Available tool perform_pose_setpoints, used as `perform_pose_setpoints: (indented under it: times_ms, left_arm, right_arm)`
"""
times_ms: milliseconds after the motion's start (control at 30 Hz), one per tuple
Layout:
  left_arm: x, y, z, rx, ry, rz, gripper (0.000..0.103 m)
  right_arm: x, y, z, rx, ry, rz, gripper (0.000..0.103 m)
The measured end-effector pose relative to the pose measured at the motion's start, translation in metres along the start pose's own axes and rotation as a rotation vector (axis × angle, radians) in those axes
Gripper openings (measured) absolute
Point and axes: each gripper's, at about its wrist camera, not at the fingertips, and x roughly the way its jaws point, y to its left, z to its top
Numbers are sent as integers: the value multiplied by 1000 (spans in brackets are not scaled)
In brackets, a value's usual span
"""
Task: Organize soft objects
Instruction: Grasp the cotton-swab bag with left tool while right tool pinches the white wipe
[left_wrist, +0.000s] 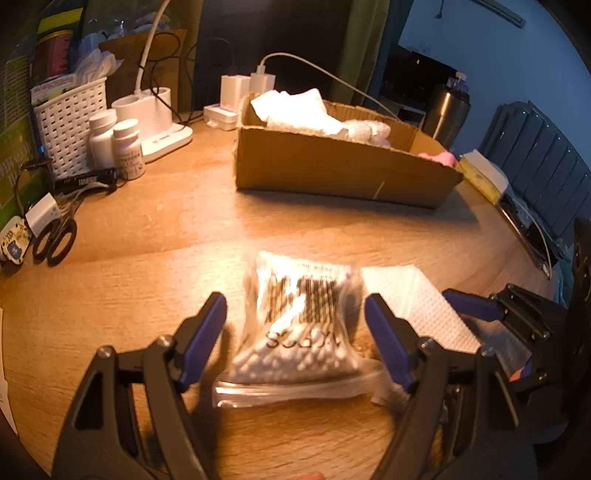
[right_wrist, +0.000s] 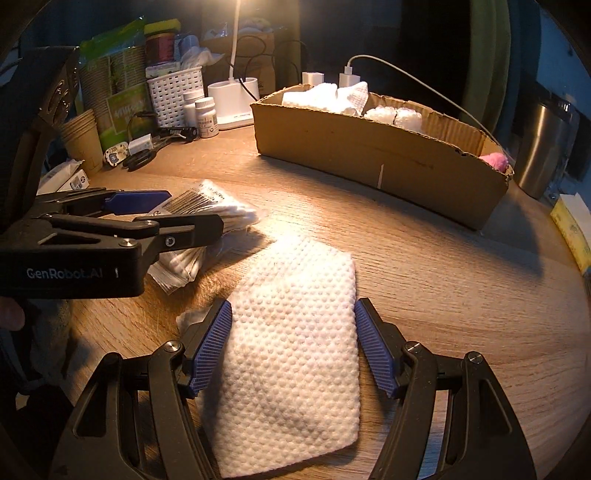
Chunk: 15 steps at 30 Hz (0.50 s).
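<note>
Cotton swab bag (left_wrist: 299, 325) lies on tabletop (left_wrist: 147, 266) between our left gripper (left_wrist: 295, 339) jaws, spread wide, not touching; right gripper (right_wrist: 293, 347), also released, straddles white cloth (right_wrist: 291, 354) beside it, both likely bound for cardboard box (right_wrist: 380, 155)

The right gripper (right_wrist: 293, 345) stood with its jaws spread on either side of a dimpled white cloth (right_wrist: 291, 354) lying flat on the wooden table (right_wrist: 424, 266). Left of the cloth, the left gripper (right_wrist: 192, 210) straddled a bag of cotton swabs (right_wrist: 218, 214). Beyond the cloth sat a cardboard box (right_wrist: 380, 158) holding white cloths and something pink.
</note>
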Motion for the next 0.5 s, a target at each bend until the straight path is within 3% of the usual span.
perform_pose_setpoints:
  times_ms: [133,233,300,400,500]
  left_arm:
    - [3,-1,-1,8,14,3,78]
    - [3,-5,-1,28,11,3,78]
    - [4,-7,-2,43,13,4,77]
    - [5,-10,-2,60,15,1,76]
    - [7,-12,-3,72,21,6,65]
  right_arm:
    - [0,0,0,-5,-3,-3,66]
    - [-2,-4,-1,9,-12,-13,51]
    - [-3,-9,0,29,-15,-22,33]
    - [-4,-17,-1,42,-14,-20,24]
    - [-5,-20,-1,54,-15,-17,20]
